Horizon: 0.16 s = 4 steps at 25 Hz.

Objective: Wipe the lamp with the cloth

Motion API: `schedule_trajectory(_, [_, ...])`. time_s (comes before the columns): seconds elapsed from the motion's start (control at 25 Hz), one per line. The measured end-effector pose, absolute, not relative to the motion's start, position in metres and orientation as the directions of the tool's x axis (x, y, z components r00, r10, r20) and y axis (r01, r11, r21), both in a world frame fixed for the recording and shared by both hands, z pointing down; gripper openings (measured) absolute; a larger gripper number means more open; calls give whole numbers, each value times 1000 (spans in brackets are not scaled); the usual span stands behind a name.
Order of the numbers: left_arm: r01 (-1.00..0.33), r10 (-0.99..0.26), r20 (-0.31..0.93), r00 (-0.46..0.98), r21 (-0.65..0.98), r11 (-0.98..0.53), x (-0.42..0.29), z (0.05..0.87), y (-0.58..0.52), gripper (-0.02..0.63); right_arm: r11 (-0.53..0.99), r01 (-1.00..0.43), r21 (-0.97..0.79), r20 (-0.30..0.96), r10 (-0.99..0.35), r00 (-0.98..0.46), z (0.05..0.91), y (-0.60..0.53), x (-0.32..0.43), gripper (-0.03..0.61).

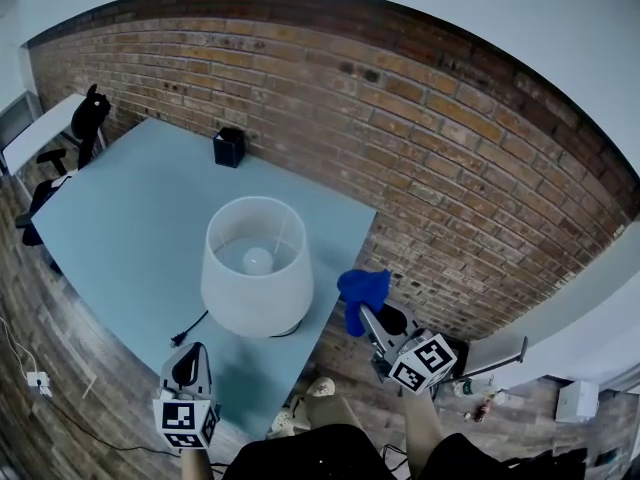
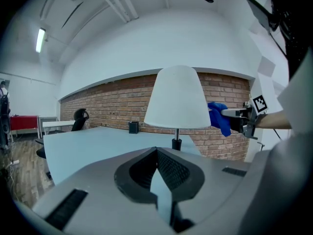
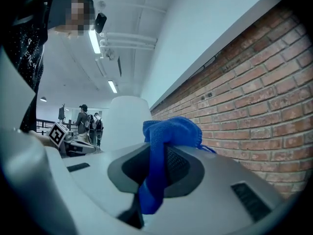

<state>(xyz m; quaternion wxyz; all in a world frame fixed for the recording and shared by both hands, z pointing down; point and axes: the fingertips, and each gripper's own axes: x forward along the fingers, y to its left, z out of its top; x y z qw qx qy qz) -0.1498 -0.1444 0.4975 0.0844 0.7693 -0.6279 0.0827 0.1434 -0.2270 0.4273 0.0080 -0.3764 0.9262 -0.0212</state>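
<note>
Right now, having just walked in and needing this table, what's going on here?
A person holds a gripper in each hand at a table with a lamp on it. The right gripper is shut on a blue cloth, held up just to the right of the lamp. The head view shows a gap between them, so wiping looks not yet begun. The left gripper is shut and empty, low at the table's near edge in front of the lamp.

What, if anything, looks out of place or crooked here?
Nothing stands out. The lamp stands upright on the table, shade level, and the right tool grips the blue cloth beside it, not touching.
</note>
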Motion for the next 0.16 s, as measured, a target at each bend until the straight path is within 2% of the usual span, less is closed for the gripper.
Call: schedule_trajectory(0.16, [-981,-950,247,191,17,-193,-150,503,-146,9,714,-700,-24,48,-699,-714,436,-226,142,61])
